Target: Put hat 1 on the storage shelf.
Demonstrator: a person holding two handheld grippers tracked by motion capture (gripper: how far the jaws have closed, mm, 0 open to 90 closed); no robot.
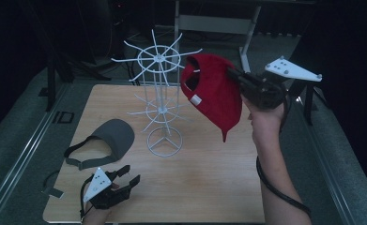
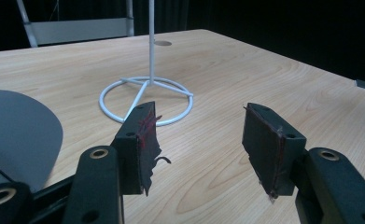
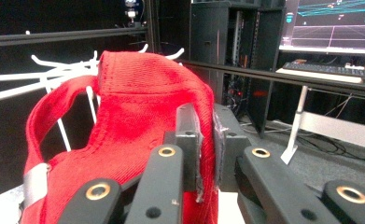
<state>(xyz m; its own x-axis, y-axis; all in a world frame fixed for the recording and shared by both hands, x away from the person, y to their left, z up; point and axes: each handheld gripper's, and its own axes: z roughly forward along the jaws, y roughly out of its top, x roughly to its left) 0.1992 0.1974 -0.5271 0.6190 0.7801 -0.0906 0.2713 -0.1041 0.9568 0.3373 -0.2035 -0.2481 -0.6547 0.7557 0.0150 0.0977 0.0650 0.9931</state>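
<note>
A red cap hangs in the air to the right of a white wire rack, its peak pointing down. My right gripper is shut on the cap's crown; in the right gripper view the red cloth is pinched between the two pads, with the rack's top arms just behind. A grey visor lies on the table at the left. My left gripper rests low near the front edge, jaws open and empty, aimed at the rack's ring base.
The wooden table has dark floor on all sides. A metal desk frame stands behind it. In the right gripper view a monitor and keyboard sit on a far desk. A grey strap piece lies at the table's front left corner.
</note>
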